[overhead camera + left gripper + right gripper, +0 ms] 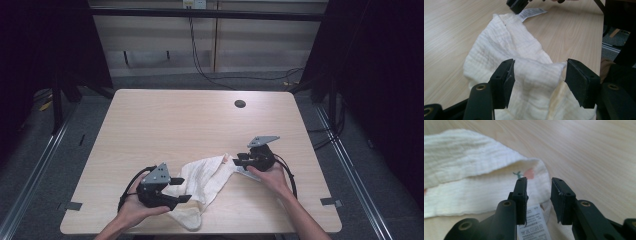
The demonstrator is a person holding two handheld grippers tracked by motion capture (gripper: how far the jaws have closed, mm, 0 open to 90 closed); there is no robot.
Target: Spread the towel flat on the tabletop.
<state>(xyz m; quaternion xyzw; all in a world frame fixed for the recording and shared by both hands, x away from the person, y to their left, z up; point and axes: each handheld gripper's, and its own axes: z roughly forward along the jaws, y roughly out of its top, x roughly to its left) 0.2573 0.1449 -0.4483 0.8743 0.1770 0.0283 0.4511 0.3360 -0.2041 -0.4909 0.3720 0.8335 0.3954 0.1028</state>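
Both tools, left [176, 191] and right [237, 161], gape over the white cloth [200, 182] near the desk's front edge, needing deeper bites before closing.

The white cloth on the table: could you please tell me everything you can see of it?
The white cloth is a crinkled, gauze-like fabric, cream-white, lying rumpled and partly folded on the wooden table near the person's edge. A white printed care label hangs from one end, where a small pink and green print shows on the inner face. The left gripper stands open with a raised fold between its jaws; the right gripper, slightly open, sits at the label end.
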